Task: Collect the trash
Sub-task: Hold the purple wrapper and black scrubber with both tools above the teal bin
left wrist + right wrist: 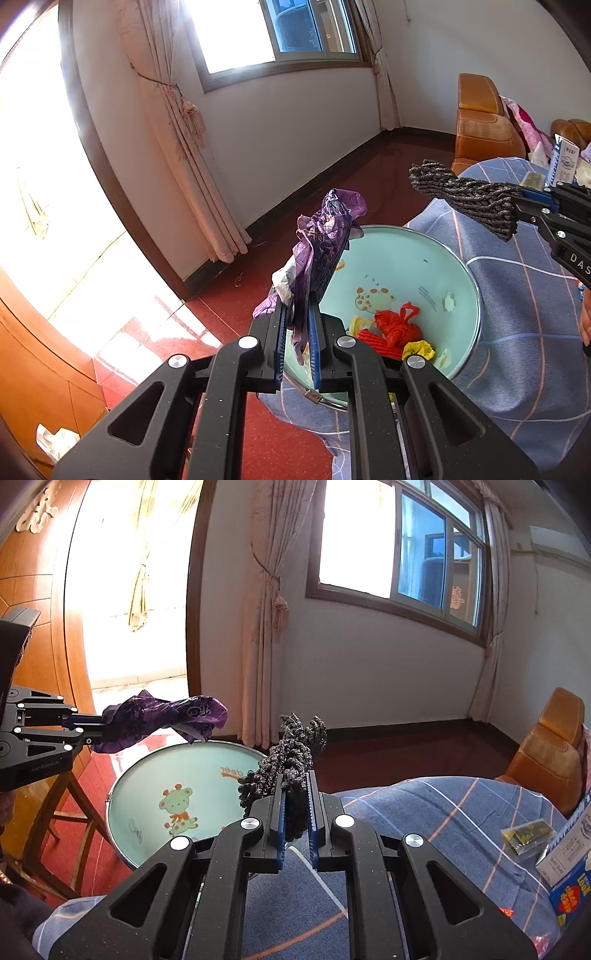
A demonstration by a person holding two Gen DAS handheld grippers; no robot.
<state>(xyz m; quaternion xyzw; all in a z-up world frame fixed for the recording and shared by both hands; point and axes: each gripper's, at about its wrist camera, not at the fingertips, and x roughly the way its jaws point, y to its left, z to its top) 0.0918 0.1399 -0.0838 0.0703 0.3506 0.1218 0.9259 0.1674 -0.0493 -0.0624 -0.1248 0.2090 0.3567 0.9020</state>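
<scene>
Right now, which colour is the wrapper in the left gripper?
Purple wrapper, held by the left gripper; clearest in the left wrist view.

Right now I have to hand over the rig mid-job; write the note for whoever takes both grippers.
Left gripper: jaws shut on purple wrapper, held above the near rim of the green basin.
Right gripper: jaws shut on dark crinkled bundle, beside the basin over the checked cloth.
Done: red net bag and yellow scrap already lie in the basin.
Left: drop both held pieces in; a small dark packet and a blue-white box remain on the cloth.
</scene>
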